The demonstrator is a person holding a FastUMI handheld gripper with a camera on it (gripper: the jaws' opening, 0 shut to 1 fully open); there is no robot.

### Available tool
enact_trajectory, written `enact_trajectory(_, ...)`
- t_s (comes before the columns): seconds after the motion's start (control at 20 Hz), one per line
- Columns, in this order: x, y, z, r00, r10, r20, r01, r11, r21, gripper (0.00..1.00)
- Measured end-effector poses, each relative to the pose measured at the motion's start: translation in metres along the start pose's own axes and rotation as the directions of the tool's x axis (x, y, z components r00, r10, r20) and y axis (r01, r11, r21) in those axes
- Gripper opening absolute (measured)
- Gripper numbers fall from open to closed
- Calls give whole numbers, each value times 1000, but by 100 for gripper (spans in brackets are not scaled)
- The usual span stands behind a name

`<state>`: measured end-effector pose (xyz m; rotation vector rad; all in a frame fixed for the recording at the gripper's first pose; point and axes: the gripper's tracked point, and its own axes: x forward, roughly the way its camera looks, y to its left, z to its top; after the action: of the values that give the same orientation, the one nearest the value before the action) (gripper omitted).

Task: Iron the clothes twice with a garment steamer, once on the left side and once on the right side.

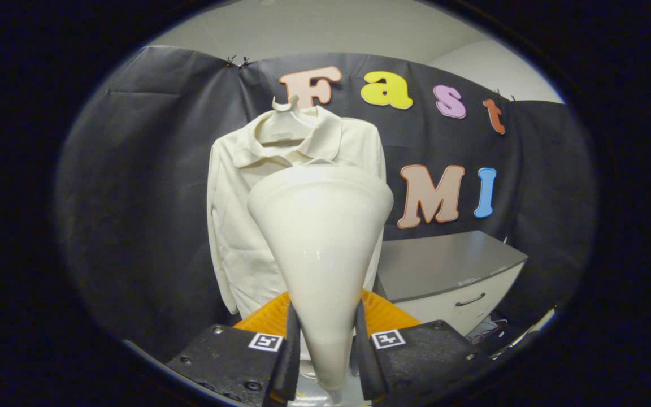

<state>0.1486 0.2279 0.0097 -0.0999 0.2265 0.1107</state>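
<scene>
Gripper [322, 345] fingers clamp the garment steamer [320, 237], its head short of the hanging white shirt [235, 237]; both passes, left and right, apparently lie ahead.

The garment steamer [321, 249] between the tongs [324, 353] looks like smooth, glossy plastic, with small highlights on its cone. Both fingers press its narrow end. The shirt [235, 237] beyond is matt woven cloth, lightly creased. The cabinet [444, 265] has a smooth, dull top and a metal-looking handle.
</scene>
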Motion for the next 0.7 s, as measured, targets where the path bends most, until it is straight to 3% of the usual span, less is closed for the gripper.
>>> enact_trajectory(0.3,-34,-32,37,996,-25,83,23,999,22,43)
enact_trajectory(0.7,-59,-85,53,990,-61,129,58,998,34,43)
